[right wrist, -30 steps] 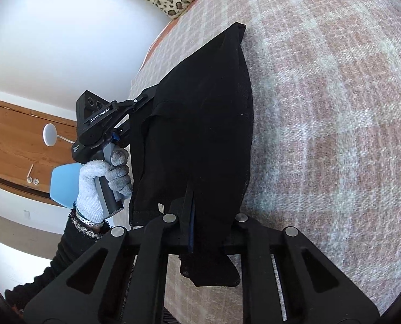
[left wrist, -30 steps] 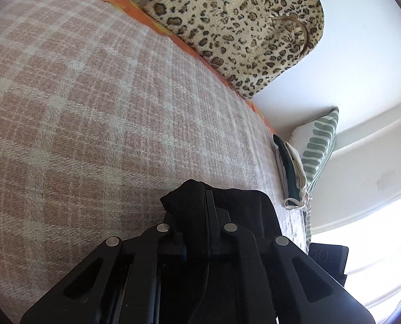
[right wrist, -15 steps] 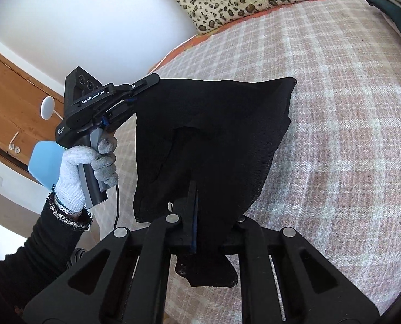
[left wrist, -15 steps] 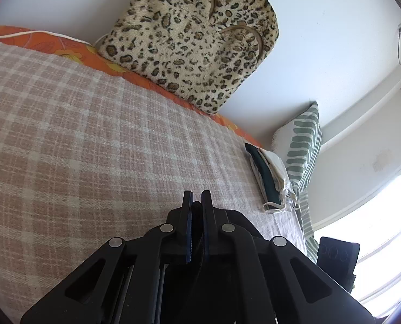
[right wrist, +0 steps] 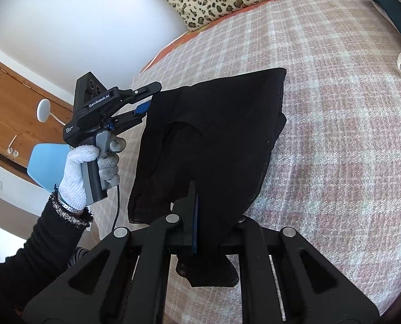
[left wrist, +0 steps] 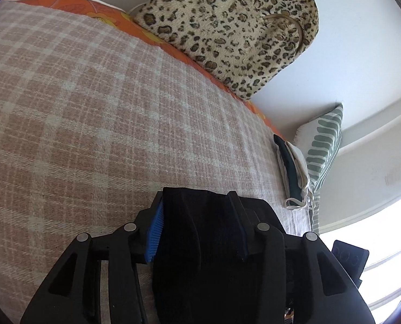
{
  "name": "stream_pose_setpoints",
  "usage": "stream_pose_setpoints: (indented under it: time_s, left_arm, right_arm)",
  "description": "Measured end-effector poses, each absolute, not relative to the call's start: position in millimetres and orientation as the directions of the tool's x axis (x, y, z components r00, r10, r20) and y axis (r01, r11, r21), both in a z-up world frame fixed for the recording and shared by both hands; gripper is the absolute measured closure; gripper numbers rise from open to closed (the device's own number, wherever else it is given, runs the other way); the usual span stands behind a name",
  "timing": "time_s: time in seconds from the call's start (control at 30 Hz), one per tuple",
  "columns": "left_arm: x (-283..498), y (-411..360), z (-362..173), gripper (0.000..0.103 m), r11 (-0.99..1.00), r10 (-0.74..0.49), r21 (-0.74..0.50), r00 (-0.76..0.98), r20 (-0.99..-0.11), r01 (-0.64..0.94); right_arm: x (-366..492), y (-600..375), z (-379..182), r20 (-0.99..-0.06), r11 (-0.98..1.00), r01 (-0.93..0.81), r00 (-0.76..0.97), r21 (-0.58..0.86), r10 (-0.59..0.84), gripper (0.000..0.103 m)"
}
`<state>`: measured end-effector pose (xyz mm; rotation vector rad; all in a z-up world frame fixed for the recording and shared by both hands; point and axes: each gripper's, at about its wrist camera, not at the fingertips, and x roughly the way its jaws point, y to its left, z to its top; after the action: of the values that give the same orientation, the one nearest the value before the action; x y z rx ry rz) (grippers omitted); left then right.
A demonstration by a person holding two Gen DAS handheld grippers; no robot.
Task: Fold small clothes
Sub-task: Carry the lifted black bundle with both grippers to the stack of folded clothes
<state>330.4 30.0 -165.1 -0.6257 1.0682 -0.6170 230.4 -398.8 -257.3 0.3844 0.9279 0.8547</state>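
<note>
A small black garment [right wrist: 214,135] hangs spread above the plaid blanket [right wrist: 335,162]. My right gripper [right wrist: 197,202] is shut on its lower edge, and the cloth drapes over the right finger. In the right wrist view a gloved hand [right wrist: 89,167] holds my left gripper [right wrist: 149,102] at the garment's upper left corner. Its jaws are opening and stand apart, with the blue pad showing. In the left wrist view the black garment [left wrist: 200,243] lies loosely between the parted fingers of my left gripper [left wrist: 196,199].
A leopard-print cushion [left wrist: 241,27] leans on the wall at the bed's far edge. A green-striped pillow [left wrist: 324,145] and a small stack of folded clothes [left wrist: 292,167] sit at the right end. A blue chair [right wrist: 46,162] and a wooden door [right wrist: 11,108] stand beyond the bed.
My left gripper's jaws have gone from shut on the garment's corner to apart. My right gripper keeps its hold, and the cloth has swung round to hang spread out.
</note>
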Motion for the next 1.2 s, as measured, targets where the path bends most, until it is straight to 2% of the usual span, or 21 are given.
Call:
stream_pose_setpoints:
  time_s: [0.27,0.33,0.4,0.43,0.57,0.63,0.83,1.2]
  left_arm:
    - [327,26,-181,0.059,0.656,-0.737,-0.74,0.339,-0.585,0.147]
    - [327,22,-179,0.062,0.661,-0.736,-0.731,0.34,-0.586,0.171]
    - [327,18,-182,0.079,0.659,-0.738,-0.731,0.338,-0.583,0.176]
    - [327,16,-186,0.099,0.662,-0.737,-0.73,0.33,-0.59,0.17]
    - [322,6,-177,0.1,0.667,-0.735,-0.716,0.337,-0.589,0.206]
    - [319,6,-163,0.1,0.652,-0.745,-0.724,0.365,-0.558,0.224]
    - [315,-2,-132,0.1,0.623,-0.768,-0.73,0.399,-0.501,0.282]
    - [326,-49,-95,0.101,0.585,-0.802,-0.727,0.387,-0.454,0.36]
  right_arm:
    - [231,-393,-261,-0.557,0.628,-0.466,0.3,0.623,0.774,0.094]
    - [233,-392,-263,-0.563,0.633,-0.457,0.298,0.625,0.771,0.094]
    - [236,-392,-266,-0.575,0.642,-0.447,0.296,0.622,0.763,0.094]
    - [237,-391,-267,-0.581,0.647,-0.44,0.294,0.622,0.759,0.094]
    - [236,-391,-263,-0.611,0.683,-0.442,0.318,0.581,0.725,0.094]
    - [234,-391,-257,-0.62,0.7,-0.455,0.34,0.549,0.707,0.094]
    - [228,-398,-237,-0.609,0.718,-0.487,0.394,0.497,0.688,0.094]
    - [234,-449,-205,-0.593,0.76,-0.484,0.483,0.433,0.645,0.094]
